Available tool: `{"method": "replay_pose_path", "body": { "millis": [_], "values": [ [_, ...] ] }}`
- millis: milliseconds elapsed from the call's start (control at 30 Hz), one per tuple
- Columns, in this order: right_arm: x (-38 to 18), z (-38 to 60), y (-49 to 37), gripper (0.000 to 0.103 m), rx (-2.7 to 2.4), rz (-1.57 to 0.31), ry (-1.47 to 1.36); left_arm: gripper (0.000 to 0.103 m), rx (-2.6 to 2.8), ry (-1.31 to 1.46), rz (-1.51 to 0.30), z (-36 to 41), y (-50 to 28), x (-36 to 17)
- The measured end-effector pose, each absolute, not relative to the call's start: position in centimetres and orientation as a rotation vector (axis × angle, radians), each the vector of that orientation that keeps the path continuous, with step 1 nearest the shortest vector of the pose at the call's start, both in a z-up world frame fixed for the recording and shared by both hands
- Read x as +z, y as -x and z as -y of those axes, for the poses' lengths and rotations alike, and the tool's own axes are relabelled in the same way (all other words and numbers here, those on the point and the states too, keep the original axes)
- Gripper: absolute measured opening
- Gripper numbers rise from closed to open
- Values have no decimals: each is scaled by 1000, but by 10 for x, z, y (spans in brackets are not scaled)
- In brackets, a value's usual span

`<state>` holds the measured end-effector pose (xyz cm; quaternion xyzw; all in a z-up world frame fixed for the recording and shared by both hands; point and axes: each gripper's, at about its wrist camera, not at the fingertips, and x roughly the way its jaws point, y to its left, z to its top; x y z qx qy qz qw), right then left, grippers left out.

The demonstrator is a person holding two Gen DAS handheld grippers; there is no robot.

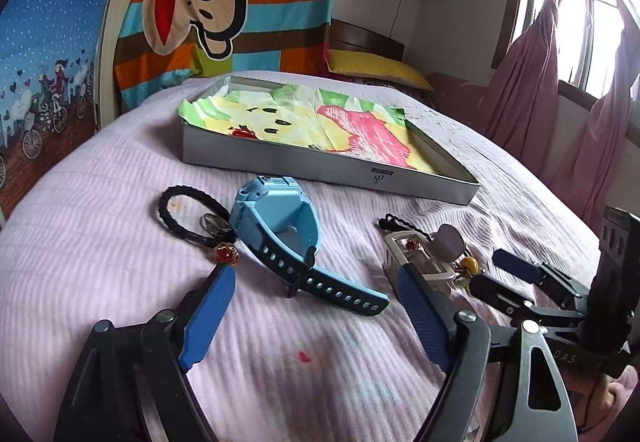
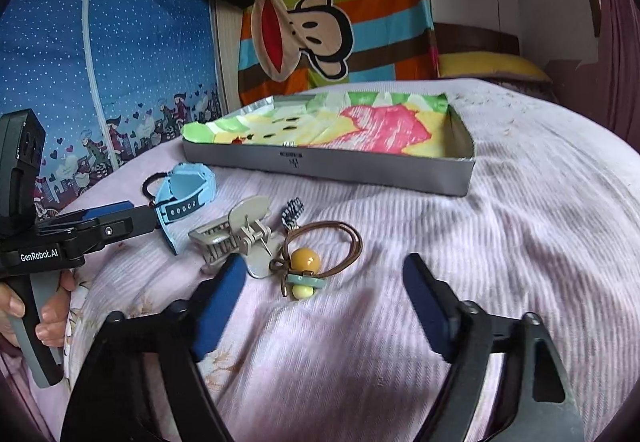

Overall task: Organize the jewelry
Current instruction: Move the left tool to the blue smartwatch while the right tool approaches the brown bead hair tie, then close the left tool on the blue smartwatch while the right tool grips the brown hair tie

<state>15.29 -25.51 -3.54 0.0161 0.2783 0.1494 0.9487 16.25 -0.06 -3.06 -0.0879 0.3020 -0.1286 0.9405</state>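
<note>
A light blue watch (image 1: 280, 230) lies on the pink bedspread between my open left gripper's (image 1: 316, 278) fingers, just ahead of the tips. Beside it lie a black hair tie (image 1: 176, 214), a ring (image 1: 216, 224) and a red bead ornament (image 1: 226, 253). A beige hair claw (image 2: 236, 234) and a brown cord with yellow beads (image 2: 316, 258) lie just ahead of my open, empty right gripper (image 2: 324, 274). The watch also shows in the right wrist view (image 2: 184, 194). The grey tray (image 1: 320, 162), lined with colourful paper, sits behind and holds a small red item (image 1: 242, 131).
The right gripper shows at the right of the left wrist view (image 1: 516, 274). The left gripper and a hand show at the left of the right wrist view (image 2: 100, 218). A striped monkey blanket (image 1: 224, 2) hangs behind the bed. A yellow pillow (image 1: 376, 66) lies at the far side.
</note>
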Motion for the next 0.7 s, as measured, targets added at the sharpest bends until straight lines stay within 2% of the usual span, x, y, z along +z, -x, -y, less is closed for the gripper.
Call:
{"method": "replay_pose_path", "body": {
  "millis": [133, 400, 700],
  "values": [
    [-41, 252, -159, 67, 316, -588, -43, 74, -271, 206, -633, 1, -171, -34],
    [-50, 252, -173, 49, 336, -630, -90, 55, -257, 225, -649, 2, -179, -41],
    [-57, 250, -183, 47, 354, -655, -123, 39, -217, 255, -654, -2, -183, -44]
  ]
}}
